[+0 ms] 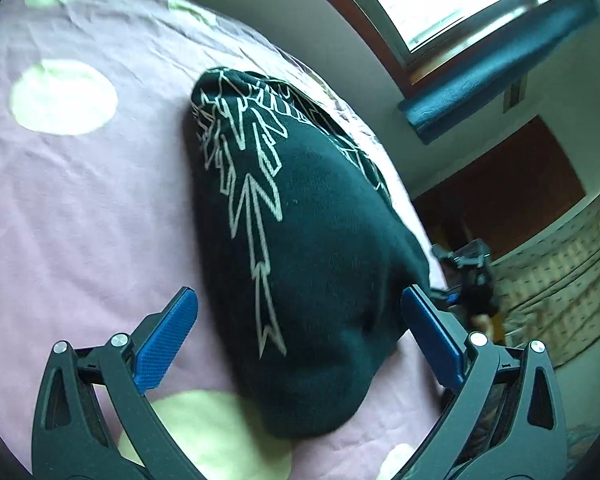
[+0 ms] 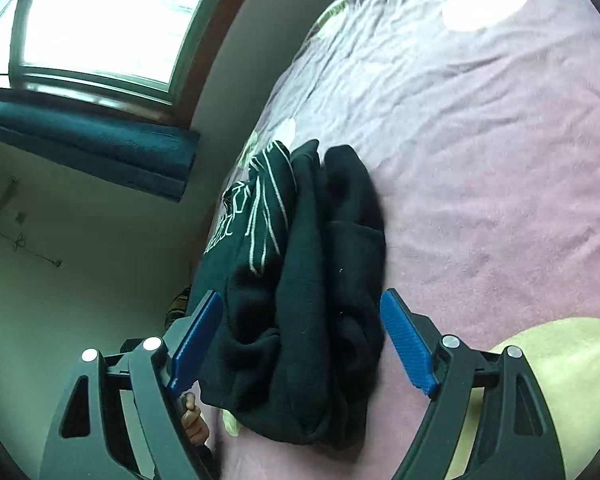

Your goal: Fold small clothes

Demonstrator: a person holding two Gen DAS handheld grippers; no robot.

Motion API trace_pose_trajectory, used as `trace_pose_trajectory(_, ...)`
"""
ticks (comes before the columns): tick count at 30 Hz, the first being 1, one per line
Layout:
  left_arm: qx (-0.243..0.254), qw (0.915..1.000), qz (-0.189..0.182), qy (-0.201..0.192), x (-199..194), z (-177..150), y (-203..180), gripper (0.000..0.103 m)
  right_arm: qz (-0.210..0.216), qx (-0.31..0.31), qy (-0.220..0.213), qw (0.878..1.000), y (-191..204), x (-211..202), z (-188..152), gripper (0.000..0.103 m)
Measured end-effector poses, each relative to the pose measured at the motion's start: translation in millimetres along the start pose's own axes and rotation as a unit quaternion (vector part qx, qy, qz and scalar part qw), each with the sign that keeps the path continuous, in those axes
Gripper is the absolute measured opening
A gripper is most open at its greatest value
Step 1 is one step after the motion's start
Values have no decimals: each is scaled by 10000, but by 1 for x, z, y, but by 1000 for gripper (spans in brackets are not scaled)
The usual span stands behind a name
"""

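- Dark garment, black-green with a pale line print, is lying bunched in a mound on the bed sheet, close to the bed edge that faces the window.
- Seen from the right wrist view, the dark garment is sitting in several thick rolled folds, with the printed part turned toward the window side.
- Left claw is standing released, its blue fingers spread wide to either side of the garment's near end; whether they are touching the cloth I cannot tell.
- Right claw is likewise standing released, its blue pads flanking the near end of the garment and gripping nothing.
- Bed sheet around the garment is lying wrinkled, mauve with pale yellow-green circles.
- One such circle is partly tucked under the garment's near end.
- Beyond the garment's far edge in the left wrist view, part of the right claw's body is showing, blurred.
- Past the bed, on the side away from the garment, a bright window is glowing above a blue cushioned ledge.
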State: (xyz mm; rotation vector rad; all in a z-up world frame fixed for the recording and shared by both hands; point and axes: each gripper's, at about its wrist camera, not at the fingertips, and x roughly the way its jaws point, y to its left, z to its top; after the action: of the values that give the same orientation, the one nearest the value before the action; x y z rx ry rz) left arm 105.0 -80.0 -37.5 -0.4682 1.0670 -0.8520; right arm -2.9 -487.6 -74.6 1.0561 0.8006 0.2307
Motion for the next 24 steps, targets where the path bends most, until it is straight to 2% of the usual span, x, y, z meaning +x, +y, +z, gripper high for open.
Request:
trace_pose_trajectory(4, -139, 9994, -310, 119, 18, 16, 7, 101, 262, 153, 188, 9994, -8, 18, 11, 80)
trace_pose_trajectory(7, -171, 9991, -303, 225, 30, 25, 10, 101, 420, 191, 359, 9983, -9, 26, 17, 80)
trace_pose_trajectory(10, -215, 9987, -341, 315, 28, 30, 14, 101, 122, -36, 583, 9982, 2, 36, 21, 80)
trace_pose_trajectory(13, -255, 9989, -311, 223, 15, 27, 23, 101, -569, -335, 662, 9956, 8, 32, 18, 81)
trace_pose_trajectory(15, -409, 9978, -409, 331, 16, 27, 33, 101, -665, -325, 701, 9948, 5, 28, 18, 84)
trace_pose_trajectory(16, -562, 9958, -571, 433, 19, 27, 39, 101, -576, -222, 726, 9954, 1, 29, 18, 86)
trace_pose_trajectory(19, -635, 9952, -603, 427, 25, 34, 38, 101, -374, -86, 748, 9965, -1, 33, 18, 87)
trace_pose_trajectory(21, -612, 9945, -694, 483, 33, 39, 33, 101, -36, 50, 880, 9961, 1, 43, 20, 87)
trace_pose_trajectory(22, -601, 9950, -604, 519, 35, 39, 32, 101, 86, 103, 950, 9954, 3, 49, 20, 90)
trace_pose_trajectory(24, -607, 9952, -493, 594, 42, 43, 31, 101, 11, 113, 1009, 9948, 6, 58, 22, 92)
